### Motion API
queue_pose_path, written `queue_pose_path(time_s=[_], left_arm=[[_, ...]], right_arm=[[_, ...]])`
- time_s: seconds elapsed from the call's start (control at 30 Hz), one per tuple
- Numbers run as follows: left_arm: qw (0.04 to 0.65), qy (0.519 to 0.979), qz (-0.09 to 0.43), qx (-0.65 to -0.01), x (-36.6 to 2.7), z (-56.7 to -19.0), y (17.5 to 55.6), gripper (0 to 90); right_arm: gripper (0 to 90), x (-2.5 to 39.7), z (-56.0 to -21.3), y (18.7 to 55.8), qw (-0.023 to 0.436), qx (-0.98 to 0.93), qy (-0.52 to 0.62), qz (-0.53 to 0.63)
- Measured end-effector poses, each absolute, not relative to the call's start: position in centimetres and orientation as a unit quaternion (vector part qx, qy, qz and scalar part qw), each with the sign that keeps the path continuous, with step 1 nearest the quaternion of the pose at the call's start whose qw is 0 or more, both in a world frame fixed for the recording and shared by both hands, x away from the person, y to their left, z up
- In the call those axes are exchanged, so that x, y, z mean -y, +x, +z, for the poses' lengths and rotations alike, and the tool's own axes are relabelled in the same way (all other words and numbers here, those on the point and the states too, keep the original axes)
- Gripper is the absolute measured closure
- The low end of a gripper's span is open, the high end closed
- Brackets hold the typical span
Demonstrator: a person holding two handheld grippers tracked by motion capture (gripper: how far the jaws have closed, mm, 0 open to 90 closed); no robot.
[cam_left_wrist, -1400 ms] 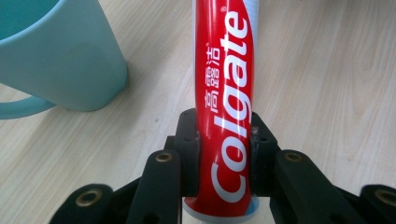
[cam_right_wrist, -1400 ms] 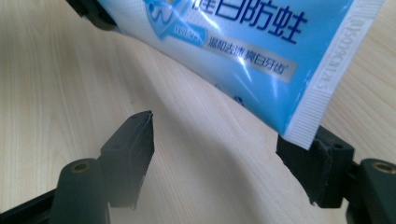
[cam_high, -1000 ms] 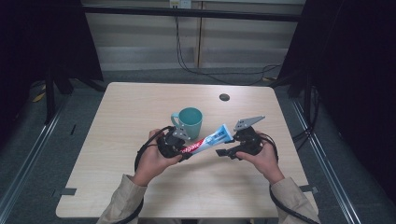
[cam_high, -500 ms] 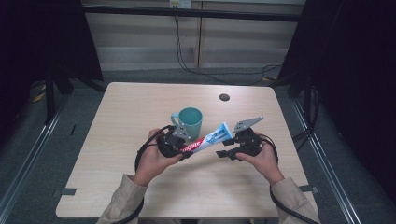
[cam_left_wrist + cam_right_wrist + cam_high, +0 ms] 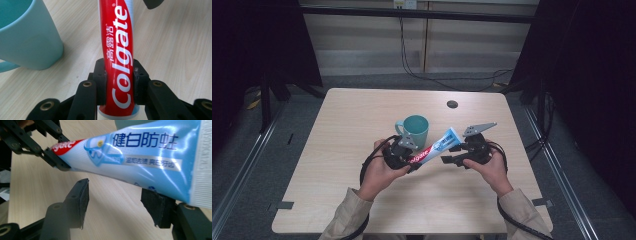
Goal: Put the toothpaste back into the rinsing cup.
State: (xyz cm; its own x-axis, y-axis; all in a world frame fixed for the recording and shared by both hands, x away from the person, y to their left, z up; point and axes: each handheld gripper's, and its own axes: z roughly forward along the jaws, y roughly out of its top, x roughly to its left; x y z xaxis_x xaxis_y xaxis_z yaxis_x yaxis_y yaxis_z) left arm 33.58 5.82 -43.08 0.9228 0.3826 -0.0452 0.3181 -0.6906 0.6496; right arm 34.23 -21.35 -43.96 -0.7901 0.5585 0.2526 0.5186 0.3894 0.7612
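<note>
Toothpaste (image 5: pixel 434 148) hung slanted above the table (image 5: pixel 342 120) just in front of the mug (image 5: pixel 416 131), pinched near its cap end by the left gripper (image 5: pixel 119 82), while the right gripper (image 5: pixel 120 202), jaws spread beneath the flat end, seemed placed to take the tube over.

We see the left gripper (image 5: pixel 404 156) clamped on the red end of the toothpaste tube (image 5: pixel 435 146), which slants up to the right just in front of the teal mug (image 5: pixel 416 129) toward the right gripper (image 5: pixel 451 159), both held above the table (image 5: pixel 347 115).
</note>
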Motion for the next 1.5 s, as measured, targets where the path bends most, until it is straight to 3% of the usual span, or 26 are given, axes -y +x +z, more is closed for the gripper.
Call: queue_pose_path(time_s=[0.63, 0.8, 0.93, 1.1, 1.27, 1.5], left_arm=[[0.339, 0.919, 0.052, -0.196, -4.1, -43.6, 33.0, 70.0], [0.339, 0.922, 0.047, -0.182, -3.2, -43.8, 32.5, 70.1], [0.338, 0.920, 0.043, -0.194, -2.8, -43.9, 32.5, 70.0], [0.334, 0.923, 0.041, -0.188, -2.4, -44.1, 32.5, 69.2], [0.334, 0.922, 0.040, -0.192, -2.0, -44.3, 32.3, 67.8], [0.347, 0.917, 0.048, -0.190, -1.7, -44.5, 32.4, 63.0]], right_arm=[[37.4, 20.5, -42.9, 34.6, 0.031, -0.812, 0.356, 0.461], [30.8, 20.5, -42.3, 34.8, 0.021, -0.792, 0.369, 0.485], [36.2, 20.8, -41.9, 34.9, 0.014, -0.785, 0.376, 0.492], [54.0, 21.5, -41.7, 35.0, -0.015, -0.756, 0.388, 0.527], [65.1, 21.6, -41.4, 35.0, -0.030, -0.744, 0.387, 0.544], [73.2, 21.3, -40.7, 34.9, -0.041, -0.734, 0.381, 0.561]])
